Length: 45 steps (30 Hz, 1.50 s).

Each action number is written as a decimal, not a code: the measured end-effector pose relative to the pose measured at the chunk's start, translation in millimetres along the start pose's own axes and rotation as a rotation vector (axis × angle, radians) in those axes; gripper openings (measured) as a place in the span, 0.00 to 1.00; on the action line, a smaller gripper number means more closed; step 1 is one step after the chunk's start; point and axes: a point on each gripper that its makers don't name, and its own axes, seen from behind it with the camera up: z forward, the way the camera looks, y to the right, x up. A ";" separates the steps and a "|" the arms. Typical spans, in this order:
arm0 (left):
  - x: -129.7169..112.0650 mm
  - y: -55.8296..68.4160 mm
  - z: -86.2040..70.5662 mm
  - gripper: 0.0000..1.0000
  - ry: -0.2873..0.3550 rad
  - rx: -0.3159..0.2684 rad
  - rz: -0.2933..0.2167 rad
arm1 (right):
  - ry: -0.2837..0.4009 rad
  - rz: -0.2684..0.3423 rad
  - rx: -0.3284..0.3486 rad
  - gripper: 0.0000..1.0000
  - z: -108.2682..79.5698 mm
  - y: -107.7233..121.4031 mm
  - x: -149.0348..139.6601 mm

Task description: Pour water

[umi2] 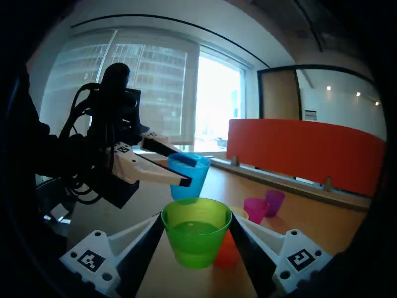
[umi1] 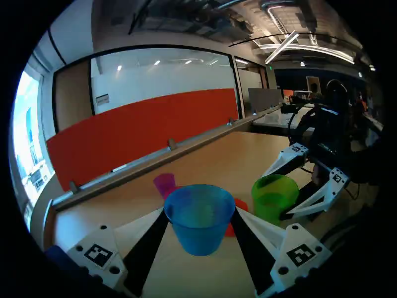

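Our left gripper (umi1: 199, 212) holds a cup (umi1: 199, 231), our right gripper (umi2: 197, 218) a second cup (umi2: 197, 241) beside it, small cups (umi2: 255, 208) behind on the table (umi2: 312, 216)

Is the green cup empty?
No, the green cup held in the right gripper has water showing partway up inside it.

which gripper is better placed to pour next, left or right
Right, likely: the right gripper grips the translucent green plastic cup with liquid in it; the left gripper holds the translucent blue plastic cup upright nearby, seemingly empty.
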 end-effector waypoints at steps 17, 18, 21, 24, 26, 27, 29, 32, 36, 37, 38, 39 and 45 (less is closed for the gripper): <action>-41.7 -0.2 9.6 0.85 -0.119 -0.030 -0.347 | -0.157 -0.010 0.036 0.92 -18.4 4.0 -33.6; -44.4 -0.9 10.5 0.85 -0.122 -0.027 -0.362 | -0.168 -0.011 0.039 0.92 -19.3 3.9 -36.5; -53.5 -3.5 13.2 0.86 -0.129 -0.015 -0.383 | -0.200 -0.006 0.049 0.93 -20.9 4.1 -45.8; -61.8 -4.3 15.0 0.86 -0.137 -0.006 -0.372 | -0.224 0.000 0.055 0.93 -22.1 4.7 -53.1; -67.1 -2.5 16.4 0.86 -0.142 -0.005 -0.350 | -0.237 0.004 0.056 0.93 -22.3 5.5 -57.9; -69.6 -1.7 17.2 0.86 -0.145 -0.004 -0.339 | -0.242 0.006 0.056 0.93 -22.3 5.8 -60.1; -74.9 -0.5 19.1 0.86 -0.153 0.001 -0.310 | -0.254 0.014 0.059 0.92 -22.5 5.9 -64.3; -81.5 0.1 21.7 0.86 -0.162 0.015 -0.274 | -0.270 0.022 0.063 0.92 -22.5 5.4 -69.6; -87.5 4.6 24.5 0.86 -0.176 0.013 -0.239 | -0.286 0.024 0.067 0.92 -22.2 4.5 -74.9; -88.2 6.0 25.0 0.86 -0.177 0.009 -0.235 | -0.290 0.024 0.068 0.92 -22.1 4.4 -75.8; -88.9 7.7 25.5 0.86 -0.178 0.005 -0.231 | -0.294 0.025 0.069 0.92 -22.0 4.3 -76.8; -89.6 9.0 26.1 0.86 -0.180 0.001 -0.228 | -0.297 0.025 0.069 0.93 -22.0 4.2 -77.6; -97.0 14.8 28.9 0.86 -0.203 -0.016 -0.224 | -0.310 0.029 0.071 0.93 -22.4 5.0 -83.7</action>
